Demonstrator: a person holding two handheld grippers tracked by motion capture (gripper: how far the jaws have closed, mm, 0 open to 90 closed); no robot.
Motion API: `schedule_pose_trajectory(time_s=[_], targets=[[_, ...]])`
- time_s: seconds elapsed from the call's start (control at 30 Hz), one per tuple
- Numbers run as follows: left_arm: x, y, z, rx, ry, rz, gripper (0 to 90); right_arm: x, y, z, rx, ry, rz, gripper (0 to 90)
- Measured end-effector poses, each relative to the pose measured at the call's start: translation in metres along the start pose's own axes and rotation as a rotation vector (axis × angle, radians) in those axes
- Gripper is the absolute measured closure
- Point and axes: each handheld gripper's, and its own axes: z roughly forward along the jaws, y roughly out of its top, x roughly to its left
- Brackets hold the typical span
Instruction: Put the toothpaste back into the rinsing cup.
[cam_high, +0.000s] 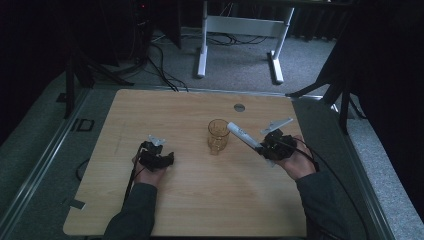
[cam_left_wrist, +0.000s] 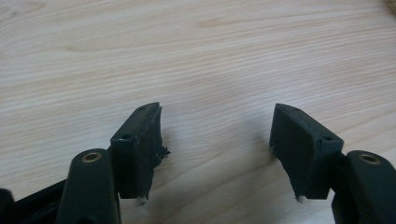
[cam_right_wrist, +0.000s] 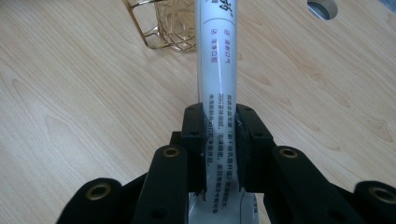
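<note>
Rightward, right tongs (cam_high: 264, 147) clamping tilted tube (cam_high: 243, 135), beside cup (cam_high: 218, 135)

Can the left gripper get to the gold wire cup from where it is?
Probably yes. The left gripper has its jaws wide open and holds nothing, and only bare wooden table lies between it and the gold wire cup. The white tube in the right gripper nears the cup from the other side.

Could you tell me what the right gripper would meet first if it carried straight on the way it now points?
Probably the amber wire cup. The right gripper is shut on a white tube whose far end points at the cup, so the tube's tip would likely touch the rim first, though the depth is hard to judge.
</note>
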Motion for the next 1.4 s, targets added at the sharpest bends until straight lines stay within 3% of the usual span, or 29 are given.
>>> schedule_pose_trajectory(time_s=[0.13,0.2,0.3,0.6,0.83,1.4], targets=[[-0.014,0.008,-0.008,-0.052,-0.059,0.022,34.7,0.000,0.002,0.000,0.003,-0.001,0.001,75.9],[-0.018,0.011,-0.009,-0.065,-0.067,0.032,34.7,0.000,0.002,0.000,0.001,0.000,-0.004,75.9],[-0.038,0.021,-0.015,-0.098,-0.112,0.071,34.7,0.001,0.005,-0.002,-0.003,-0.001,-0.007,76.1],[-0.077,0.032,-0.018,-0.133,-0.216,0.157,34.8,0.001,0.014,-0.001,-0.001,-0.004,-0.022,76.2],[-0.095,0.036,-0.012,-0.124,-0.263,0.174,38.9,0.002,0.020,0.000,-0.001,-0.001,-0.030,76.2],[-0.119,0.043,0.003,-0.108,-0.308,0.146,46.1,-0.001,0.027,0.002,0.004,-0.003,-0.026,76.2]])
